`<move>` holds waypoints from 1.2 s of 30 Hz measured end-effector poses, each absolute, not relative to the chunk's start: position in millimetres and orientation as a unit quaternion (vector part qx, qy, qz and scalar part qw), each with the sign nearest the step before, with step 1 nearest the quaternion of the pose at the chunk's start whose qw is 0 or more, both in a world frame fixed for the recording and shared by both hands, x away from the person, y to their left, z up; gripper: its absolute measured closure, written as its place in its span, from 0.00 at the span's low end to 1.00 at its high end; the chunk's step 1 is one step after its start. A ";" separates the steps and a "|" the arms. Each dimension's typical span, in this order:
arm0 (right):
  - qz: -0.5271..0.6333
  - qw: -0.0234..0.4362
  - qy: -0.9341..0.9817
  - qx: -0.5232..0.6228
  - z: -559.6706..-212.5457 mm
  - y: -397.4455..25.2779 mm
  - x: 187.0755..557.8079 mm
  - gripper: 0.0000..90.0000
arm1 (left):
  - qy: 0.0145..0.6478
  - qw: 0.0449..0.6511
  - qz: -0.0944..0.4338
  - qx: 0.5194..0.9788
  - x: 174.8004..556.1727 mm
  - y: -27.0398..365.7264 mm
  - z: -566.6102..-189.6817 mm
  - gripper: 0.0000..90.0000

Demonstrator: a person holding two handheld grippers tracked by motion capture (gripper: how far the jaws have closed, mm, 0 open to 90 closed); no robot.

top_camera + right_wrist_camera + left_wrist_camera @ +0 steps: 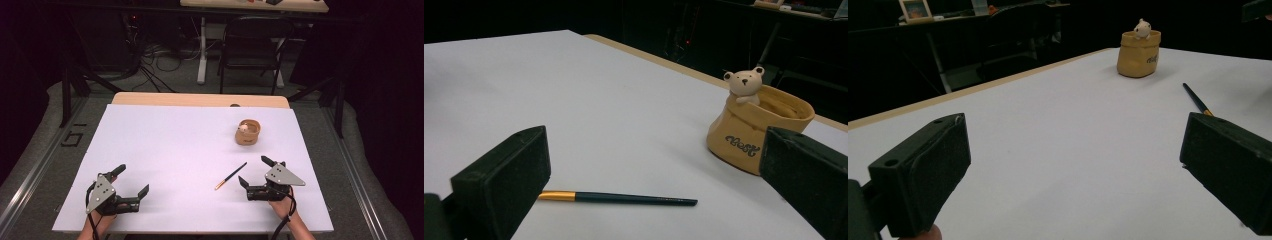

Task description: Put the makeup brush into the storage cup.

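A dark pencil-like stick with a gold end (231, 176) lies flat on the white sheet, right of centre. Farther back stands a tan sack-shaped pot (248, 132) with a small bear figure at its rim. My right gripper (255, 171) rests open just right of the stick, holding nothing. In the right gripper view the stick (624, 198) lies across between the wide-apart jaws of the gripper (656, 150), with the pot (754, 135) behind. My left gripper (132, 180) sits open and empty at the front left. From the left gripper (1073, 170) the pot (1139, 55) and stick (1198, 100) are far off.
A white sheet (175, 150) covers the table, with a wooden edge (200, 99) showing at the back. Beyond it stand a black chair (252, 45) and another desk (255, 5), with cables on the floor.
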State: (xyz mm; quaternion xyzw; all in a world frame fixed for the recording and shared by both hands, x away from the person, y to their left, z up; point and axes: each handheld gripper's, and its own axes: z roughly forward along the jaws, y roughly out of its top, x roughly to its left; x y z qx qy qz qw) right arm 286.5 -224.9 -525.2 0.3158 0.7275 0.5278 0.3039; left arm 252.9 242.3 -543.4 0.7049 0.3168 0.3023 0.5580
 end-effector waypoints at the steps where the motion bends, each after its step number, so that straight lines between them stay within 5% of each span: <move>1: 0.527 0.303 0.729 0.316 -525.7 -224.4 288.7 0.00 | 0.316 0.559 0.303 0.705 252.7 242.3 -543.3 0.00; 36: 0.520 0.301 0.737 0.309 -524.9 -218.2 313.4 0.00 | 0.317 0.557 0.301 0.706 253.8 242.3 -543.7 0.00</move>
